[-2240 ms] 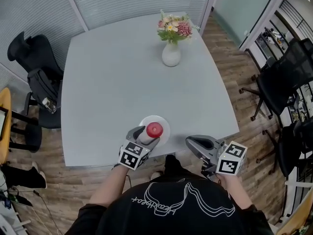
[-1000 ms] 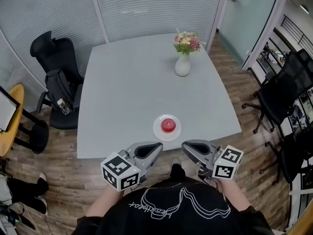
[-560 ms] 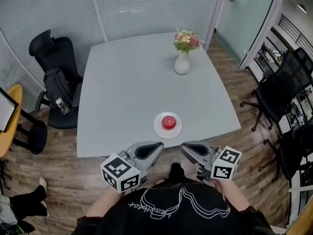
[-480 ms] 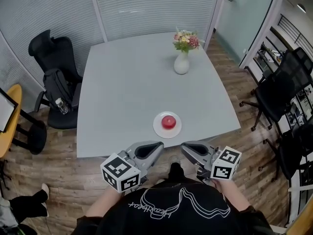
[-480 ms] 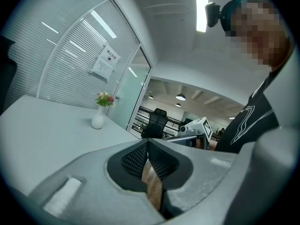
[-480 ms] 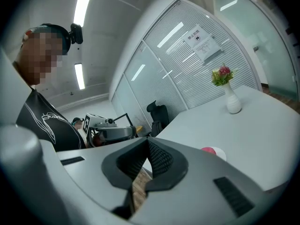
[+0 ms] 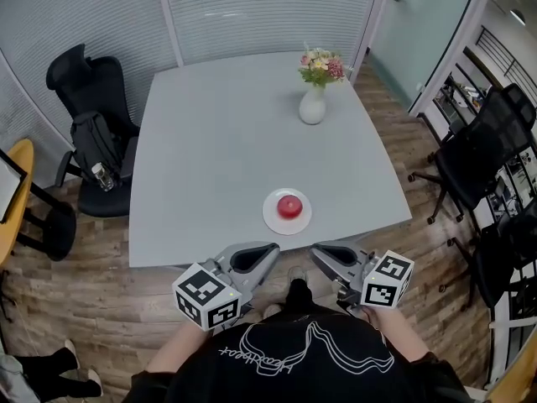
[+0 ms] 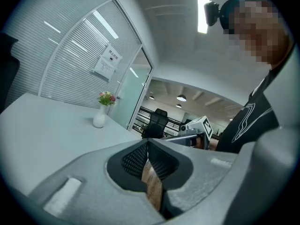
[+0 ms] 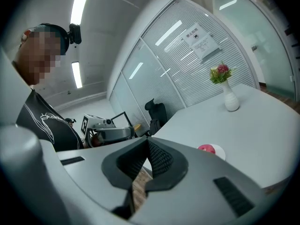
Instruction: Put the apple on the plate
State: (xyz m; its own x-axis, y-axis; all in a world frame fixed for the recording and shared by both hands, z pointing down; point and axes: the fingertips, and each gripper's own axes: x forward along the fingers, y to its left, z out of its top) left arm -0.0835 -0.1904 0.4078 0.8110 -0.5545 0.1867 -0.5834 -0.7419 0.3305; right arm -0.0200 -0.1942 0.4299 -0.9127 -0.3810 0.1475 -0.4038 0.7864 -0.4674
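Note:
The red apple [image 7: 289, 206] rests on the small white plate [image 7: 273, 220] near the table's front edge; in the right gripper view the apple [image 9: 206, 148] and plate [image 9: 218, 152] peek over my jaw. My left gripper [image 7: 267, 248] is shut and empty, held off the table below its front edge, its jaws meeting tip to tip [image 8: 147, 141]. My right gripper [image 7: 317, 248] is likewise shut with nothing in it [image 9: 147, 141], beside the left and pointing toward it.
A white vase of flowers [image 7: 313, 99] stands at the far right of the grey table [image 7: 218, 141]. Black office chairs [image 7: 88, 133] sit at the left, more chairs [image 7: 474, 162] at the right. Wooden floor lies beneath me.
My left gripper let go of the apple on the plate and drew back off the table's front edge. Over the last second both grippers have stayed still and shut.

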